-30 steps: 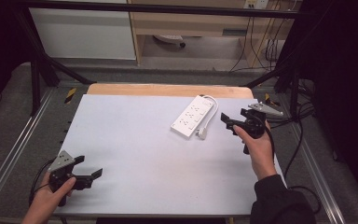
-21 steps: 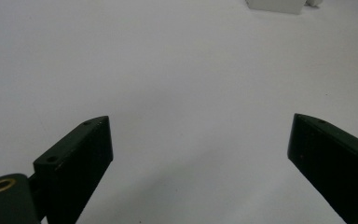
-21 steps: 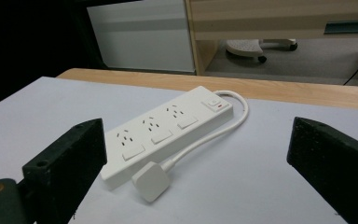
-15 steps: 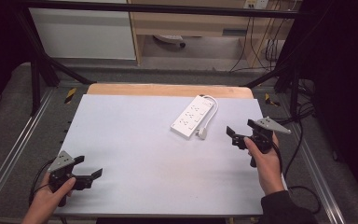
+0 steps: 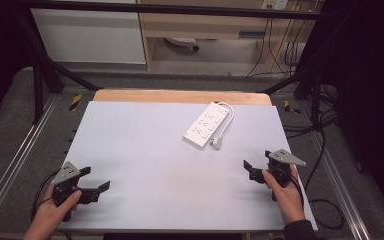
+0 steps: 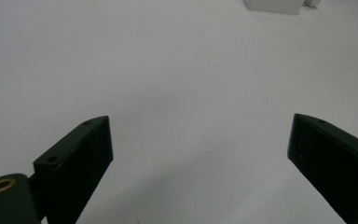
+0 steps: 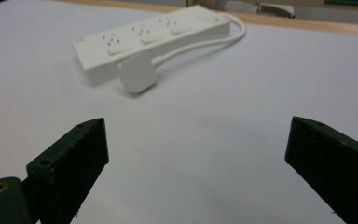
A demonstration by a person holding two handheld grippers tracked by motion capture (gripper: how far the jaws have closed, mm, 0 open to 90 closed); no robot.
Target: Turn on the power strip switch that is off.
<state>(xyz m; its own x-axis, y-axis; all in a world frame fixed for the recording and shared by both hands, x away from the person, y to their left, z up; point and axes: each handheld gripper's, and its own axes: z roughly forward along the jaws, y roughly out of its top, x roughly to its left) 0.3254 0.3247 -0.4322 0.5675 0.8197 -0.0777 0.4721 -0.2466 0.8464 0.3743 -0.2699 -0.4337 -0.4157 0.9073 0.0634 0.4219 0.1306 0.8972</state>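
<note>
**Both grippers wide open, power strip lying untouched at the far side**

Nearest the person, the left gripper (image 5: 94,189) sits low over the table's front-left corner, jaws spread wide with nothing between them; its own view looks across bare, matte, pale grey table (image 5: 145,150). The right gripper (image 5: 254,170) hovers near the front-right edge, jaws equally wide and empty, pointed toward the middle of the table.

Beyond it, well apart from both grippers, lies the white power strip (image 7: 154,35), a long, flat-topped rectangular bar of smooth hard plastic set diagonally on the far-right part of the surface. Its cord (image 7: 200,42) loops out of the far end and runs back along its side to the plug (image 7: 137,74), a rounded square block resting just beside the near end.

The strip looks rigid and fairly light, likely a little slippery; gripping across its narrow width near mid-length seems safest. The cord is flexible, so the plug would probably trail or swing if the body is lifted alone.
</note>
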